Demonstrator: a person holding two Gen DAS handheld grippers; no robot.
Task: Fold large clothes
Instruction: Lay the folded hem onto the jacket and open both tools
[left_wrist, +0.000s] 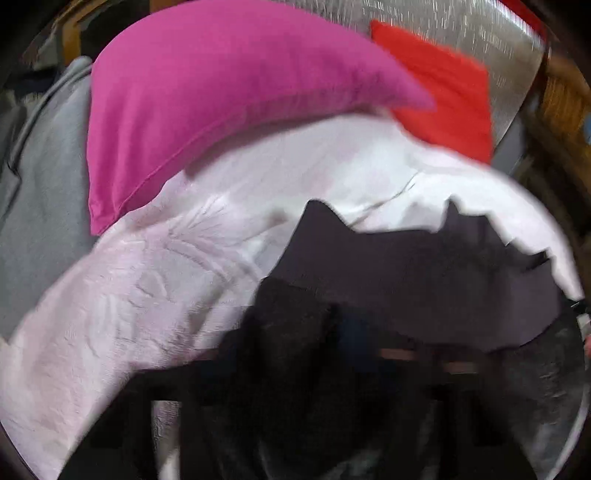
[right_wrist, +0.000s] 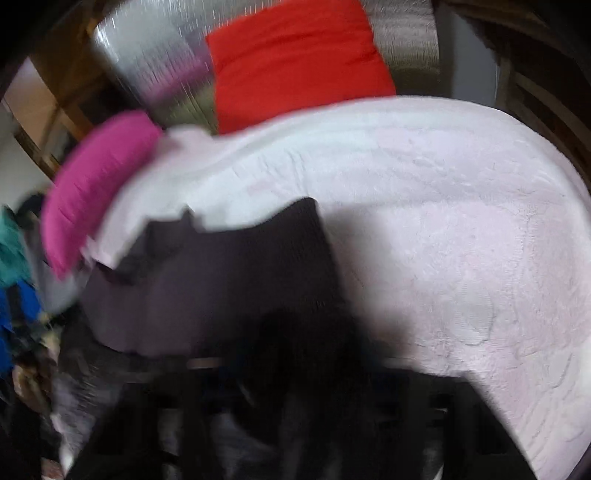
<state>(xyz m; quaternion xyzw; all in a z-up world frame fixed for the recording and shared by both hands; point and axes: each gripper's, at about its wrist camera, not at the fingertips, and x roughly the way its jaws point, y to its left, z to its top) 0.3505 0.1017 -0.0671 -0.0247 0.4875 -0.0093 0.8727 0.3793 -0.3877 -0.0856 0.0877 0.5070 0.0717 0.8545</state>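
- Two tongs work here, and both views are smeared by motion; dark fabric hides the fingers of the left tongs (left_wrist: 295, 398) and the right tongs (right_wrist: 295, 398), so we cannot tell whether either is open or clamped on cloth.
- We judge the step in hand to be carrying an edge of the dark purplish-grey soft garment (left_wrist: 406, 273) forward over itself; to do it well we keep both tongs level with each other, so the fold line runs straight.
- We should keep the cloth taut between the tongs and lay the edge down flat rather than drop it, because this limp fabric will probably bunch.
- The garment lies directly ahead of both tongs, spread on the pale pink plush textured blanket (right_wrist: 461, 240), with a jagged, uneven far edge.
- Its near part, close to the fingers, looks black and heaped; where one layer ends we cannot tell.
- Beyond it, ahead and to the left of the left tongs, sits the magenta cloth pillow (left_wrist: 207, 99); the red cloth cushion (right_wrist: 295, 62) lies farther ahead of the right tongs. Both are apart from the garment.
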